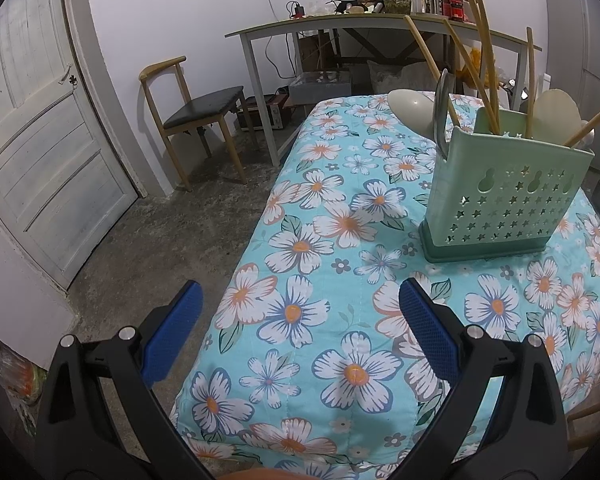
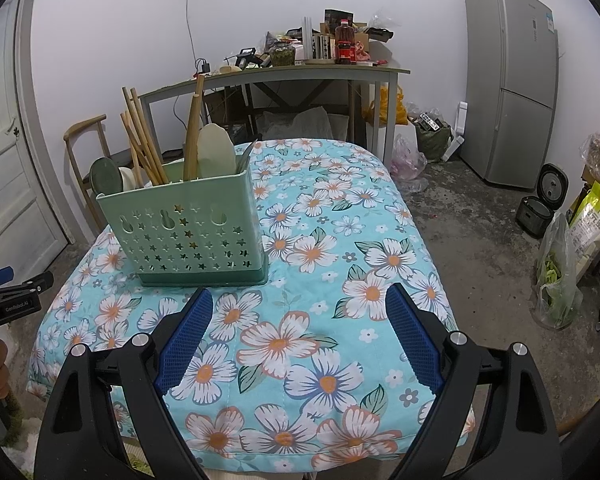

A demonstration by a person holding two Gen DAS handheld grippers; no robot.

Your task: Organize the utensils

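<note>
A pale green utensil holder (image 1: 504,196) (image 2: 188,224) with star-shaped holes stands upright on the flowered tablecloth (image 1: 320,280) (image 2: 320,240). Wooden chopsticks (image 1: 482,68) (image 2: 140,136), pale spoons (image 1: 410,110) (image 2: 216,152) and a dark ladle (image 2: 106,176) stick out of its top. My left gripper (image 1: 300,300) is open over the table's near left corner, well short of the holder, with nothing between its blue pads. Near the front edge my right gripper (image 2: 300,304) also stands open and empty, the holder just beyond its left finger (image 2: 188,336).
A wooden chair (image 1: 196,116) and a white door (image 1: 44,152) are to the left. A cluttered desk (image 2: 284,72) stands behind the table. A fridge (image 2: 512,80), a rice cooker (image 2: 540,204) and bags (image 2: 560,280) line the right side. The left gripper's body (image 2: 8,304) shows at the right view's left edge.
</note>
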